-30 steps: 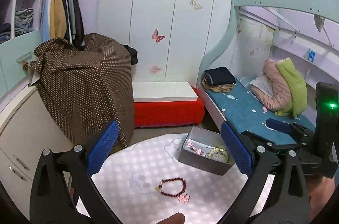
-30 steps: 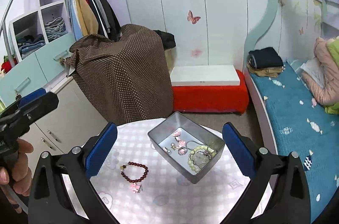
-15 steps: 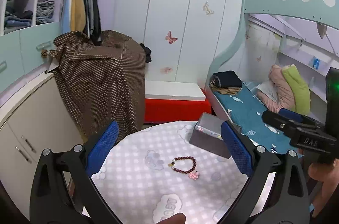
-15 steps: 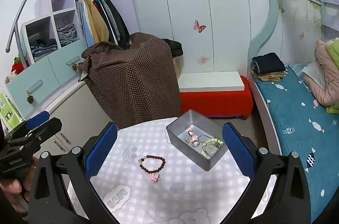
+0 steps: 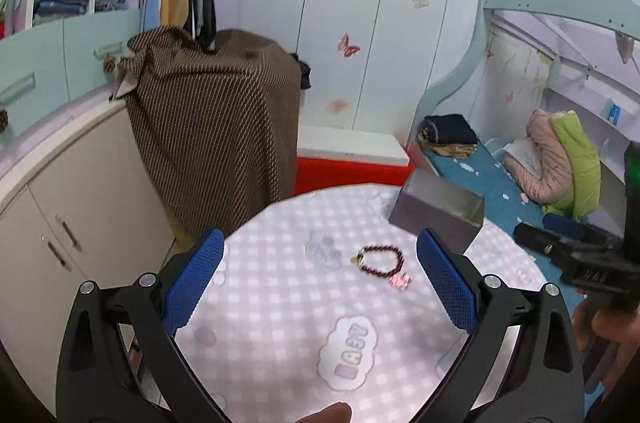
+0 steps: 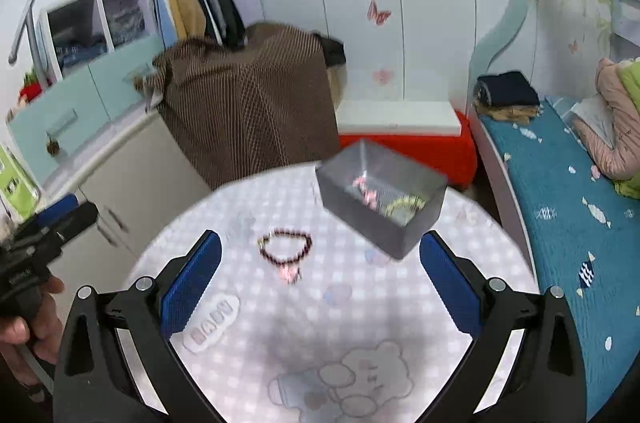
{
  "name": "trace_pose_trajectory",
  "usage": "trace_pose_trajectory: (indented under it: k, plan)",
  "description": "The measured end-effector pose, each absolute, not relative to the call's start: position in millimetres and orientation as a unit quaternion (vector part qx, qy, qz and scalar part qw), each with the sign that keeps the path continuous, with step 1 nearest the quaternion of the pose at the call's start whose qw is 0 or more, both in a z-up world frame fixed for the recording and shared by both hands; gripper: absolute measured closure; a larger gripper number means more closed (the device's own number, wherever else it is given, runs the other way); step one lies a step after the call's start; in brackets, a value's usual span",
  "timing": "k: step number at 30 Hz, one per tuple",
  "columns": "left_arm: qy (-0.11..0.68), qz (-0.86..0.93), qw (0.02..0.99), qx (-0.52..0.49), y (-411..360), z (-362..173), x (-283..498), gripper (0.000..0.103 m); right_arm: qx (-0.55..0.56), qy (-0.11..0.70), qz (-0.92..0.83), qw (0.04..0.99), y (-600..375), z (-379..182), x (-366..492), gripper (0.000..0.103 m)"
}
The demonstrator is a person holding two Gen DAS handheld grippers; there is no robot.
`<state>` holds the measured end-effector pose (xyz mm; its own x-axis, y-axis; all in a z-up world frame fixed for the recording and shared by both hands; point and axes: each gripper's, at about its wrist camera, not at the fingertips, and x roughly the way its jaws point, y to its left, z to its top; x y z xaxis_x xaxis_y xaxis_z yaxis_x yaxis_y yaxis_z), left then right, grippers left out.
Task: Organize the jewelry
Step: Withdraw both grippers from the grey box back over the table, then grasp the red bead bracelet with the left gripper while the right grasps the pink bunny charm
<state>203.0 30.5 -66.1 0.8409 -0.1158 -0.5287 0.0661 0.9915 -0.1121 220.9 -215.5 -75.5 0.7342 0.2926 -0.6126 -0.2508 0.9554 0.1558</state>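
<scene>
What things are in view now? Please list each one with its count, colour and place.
table: 1, round, pink-white checked cloth, in front
box: 1, grey, open, on table's far right, jewelry inside
bracelet: 1, dark red beads, pink charm, on table left of box
brown cloth: 1, draped beyond table
bench: 1, red, white top, by wall
bed: 1, blue cover, right
left gripper: 1, black, blue pads, open, empty
right gripper: 1, same, open, empty
</scene>
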Motion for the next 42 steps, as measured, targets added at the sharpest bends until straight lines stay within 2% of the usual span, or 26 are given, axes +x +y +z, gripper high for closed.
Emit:
trace_pose_trajectory:
  k: [10, 13, 15, 18, 26, 28, 29, 42]
  plan:
    - [0.314, -0.042, 0.947, -0.048, 33, -97, 219, 0.006, -0.003, 0.41, 0.168, 0.896, -182, -147, 253, 0.008]
    - [0.325, -0.041, 0.944, -0.048, 33, -106, 227, 0.006, -0.02, 0.425, 0.175, 0.888, -173, -163, 264, 0.017]
    - [0.332, -0.04, 0.941, -0.048, 33, -111, 232, 0.006, -0.034, 0.436, 0.18, 0.881, -166, -174, 272, 0.033]
    - [0.34, -0.039, 0.938, -0.049, 34, -118, 239, 0.006, -0.053, 0.447, 0.186, 0.873, -158, -186, 280, 0.045]
    - [0.357, -0.036, 0.933, -0.042, 31, -131, 254, 0.006, -0.082, 0.439, 0.201, 0.872, -148, -195, 288, 0.061]
    - [0.361, -0.035, 0.931, -0.04, 30, -135, 257, 0.006, -0.101, 0.433, 0.202, 0.873, -143, -195, 289, 0.07]
    - [0.363, -0.036, 0.93, -0.04, 29, -136, 259, 0.006, -0.105, 0.431, 0.208, 0.872, -142, -194, 287, 0.078]
    - [0.394, -0.055, 0.917, 0.006, -13, -168, 316, 0.006, -0.078, 0.417, 0.204, 0.882, -162, -190, 280, 0.083]
